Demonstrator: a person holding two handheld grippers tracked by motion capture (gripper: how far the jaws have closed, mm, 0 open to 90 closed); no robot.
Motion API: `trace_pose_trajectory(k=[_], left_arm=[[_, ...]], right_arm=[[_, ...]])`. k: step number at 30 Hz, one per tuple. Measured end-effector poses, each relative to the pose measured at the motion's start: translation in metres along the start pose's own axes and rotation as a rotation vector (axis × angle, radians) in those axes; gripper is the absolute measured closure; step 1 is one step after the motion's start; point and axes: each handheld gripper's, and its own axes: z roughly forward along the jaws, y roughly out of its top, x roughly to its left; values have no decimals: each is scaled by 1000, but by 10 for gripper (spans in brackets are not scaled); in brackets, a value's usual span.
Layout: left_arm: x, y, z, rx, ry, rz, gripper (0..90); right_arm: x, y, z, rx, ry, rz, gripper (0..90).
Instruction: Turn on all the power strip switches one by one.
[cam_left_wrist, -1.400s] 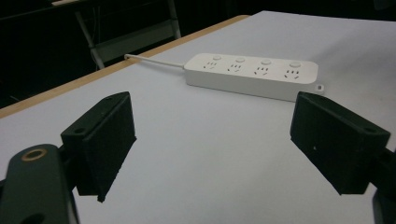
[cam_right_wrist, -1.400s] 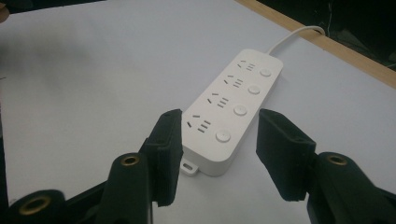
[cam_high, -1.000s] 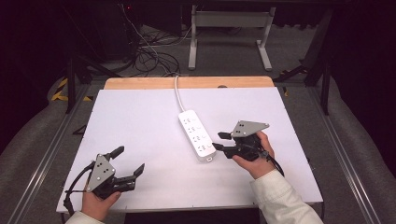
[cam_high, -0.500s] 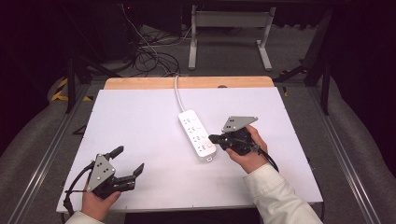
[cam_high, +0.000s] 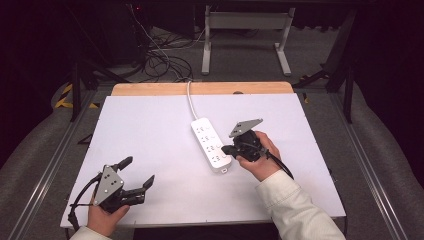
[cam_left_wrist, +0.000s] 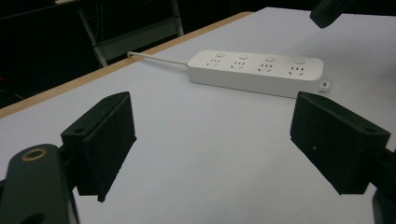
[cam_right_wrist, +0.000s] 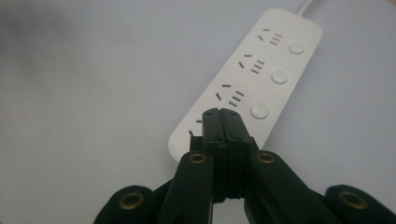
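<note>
A white power strip (cam_high: 210, 143) with several sockets and round buttons lies near the middle of the white table, its cord (cam_high: 190, 102) running to the far edge. My right gripper (cam_high: 227, 149) is shut with nothing between its jaws; its tip hovers over the strip's near end, by the last socket (cam_right_wrist: 196, 127). The strip (cam_right_wrist: 252, 79) stretches away from that tip in the right gripper view. My left gripper (cam_high: 136, 174) rests open near the table's front left corner, far from the strip (cam_left_wrist: 256, 72), with wide-spread pads (cam_left_wrist: 105, 140).
A small white cap-like piece (cam_left_wrist: 323, 85) lies beside the strip's near end (cam_high: 226, 170). The table's wooden far edge (cam_high: 200, 88) borders dark floor with tangled cables (cam_high: 160, 55) and a metal stand (cam_high: 245, 30).
My right gripper has moved left toward the strip's near end and its jaws have shut. The left gripper has stayed put.
</note>
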Motion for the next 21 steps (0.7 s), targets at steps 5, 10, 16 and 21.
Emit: trace_pose_trajectory(k=[5, 10, 16, 21], left_arm=[[0, 0, 0, 0, 1, 1, 145], [0, 0, 0, 0, 1, 6, 145], [0, 0, 0, 1, 2, 6, 145], [0, 0, 0, 3, 6, 16, 145]], right_arm=[[-3, 1, 13, 49, 5, 1, 900], [-8, 0, 23, 77, 6, 7, 900], [-12, -2, 31, 108, -8, 13, 900], [-12, -3, 36, 121, -19, 11, 900]])
